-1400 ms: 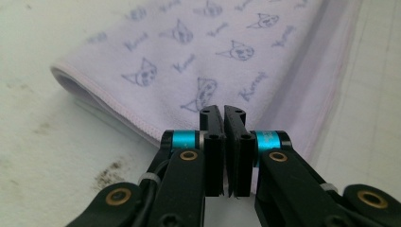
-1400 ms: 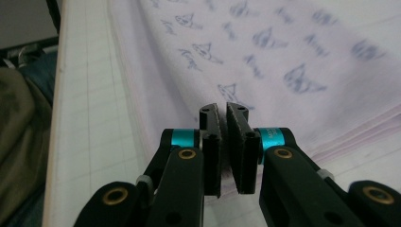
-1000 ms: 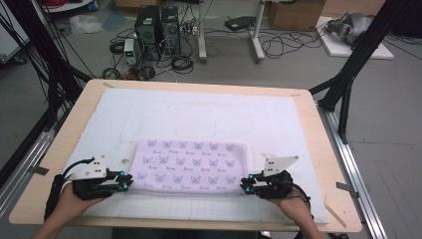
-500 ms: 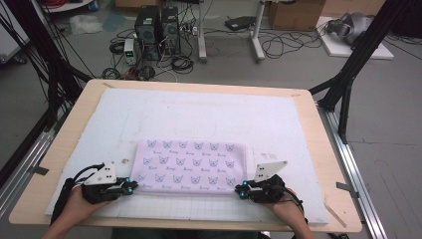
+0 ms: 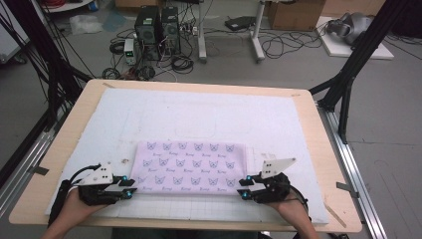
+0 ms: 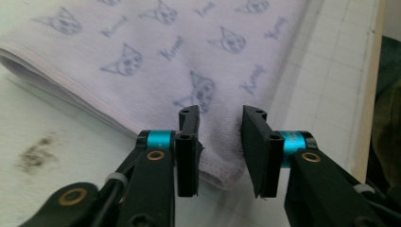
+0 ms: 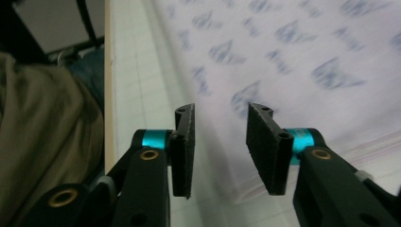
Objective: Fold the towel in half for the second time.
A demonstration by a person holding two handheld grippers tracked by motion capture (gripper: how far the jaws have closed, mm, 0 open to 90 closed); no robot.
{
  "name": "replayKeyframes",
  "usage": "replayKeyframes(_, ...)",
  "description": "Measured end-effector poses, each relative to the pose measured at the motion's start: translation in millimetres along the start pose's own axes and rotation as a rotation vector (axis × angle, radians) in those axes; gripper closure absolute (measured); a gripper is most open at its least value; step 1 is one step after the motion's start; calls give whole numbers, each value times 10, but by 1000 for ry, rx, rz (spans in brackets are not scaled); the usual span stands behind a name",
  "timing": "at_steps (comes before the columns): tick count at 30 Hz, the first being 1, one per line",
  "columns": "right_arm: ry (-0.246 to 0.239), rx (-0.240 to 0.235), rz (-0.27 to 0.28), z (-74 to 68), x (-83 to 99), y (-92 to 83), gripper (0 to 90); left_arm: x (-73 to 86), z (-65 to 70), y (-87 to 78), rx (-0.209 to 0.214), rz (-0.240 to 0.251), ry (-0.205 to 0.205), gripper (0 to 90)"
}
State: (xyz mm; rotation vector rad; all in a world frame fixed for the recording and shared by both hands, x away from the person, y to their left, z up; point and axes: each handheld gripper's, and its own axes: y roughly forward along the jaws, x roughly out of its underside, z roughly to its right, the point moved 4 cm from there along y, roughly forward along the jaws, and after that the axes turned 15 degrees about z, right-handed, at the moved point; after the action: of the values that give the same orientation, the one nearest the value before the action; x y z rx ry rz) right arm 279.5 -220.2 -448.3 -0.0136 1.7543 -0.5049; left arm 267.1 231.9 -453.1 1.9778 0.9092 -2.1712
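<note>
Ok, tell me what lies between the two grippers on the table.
In the high view, the folded cat-print cloth spans the stretch from the left gripper to the right gripper.

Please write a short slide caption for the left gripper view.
Left gripper, jaws just opened, at a corner of the folded cat-print cloth.

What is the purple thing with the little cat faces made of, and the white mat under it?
The folded cat-print cloth looks like soft woven or knitted fabric, matte: fine ribbed lines cross it, a stitched hem runs along its edge, and layers stack at the fold. The white mat looks like smooth, matte foam or plastic sheet with printed grid lines; which one is unclear.
</note>
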Motion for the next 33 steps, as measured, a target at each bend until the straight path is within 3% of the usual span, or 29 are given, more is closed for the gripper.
replayKeyframes(3,-13,50,36,124,-122,-29,567,-96,-103,-11,-30,29,-3,609)
replayKeyframes(7,-43,111,36,313,-254,17,559,-173,-274,31,-66,51,-26,558)
replayKeyframes(15,-36,156,14,695,-433,160,536,-315,-617,158,-132,73,-64,531)
replayKeyframes(19,-11,187,3,892,-419,231,522,-356,-788,325,-173,63,-69,524)
replayKeyframes(21,3,196,1,973,-400,255,515,-347,-879,402,-189,55,-94,507)
replayKeyframes(24,2,216,-9,1079,-352,296,493,-290,-1008,465,-242,65,-102,492)
replayKeyframes(28,26,231,-39,1176,-249,360,457,-146,-1132,548,-247,16,-154,464)
replayKeyframes(33,52,242,-84,1243,-135,443,462,-52,-1190,627,-255,-9,-177,460)
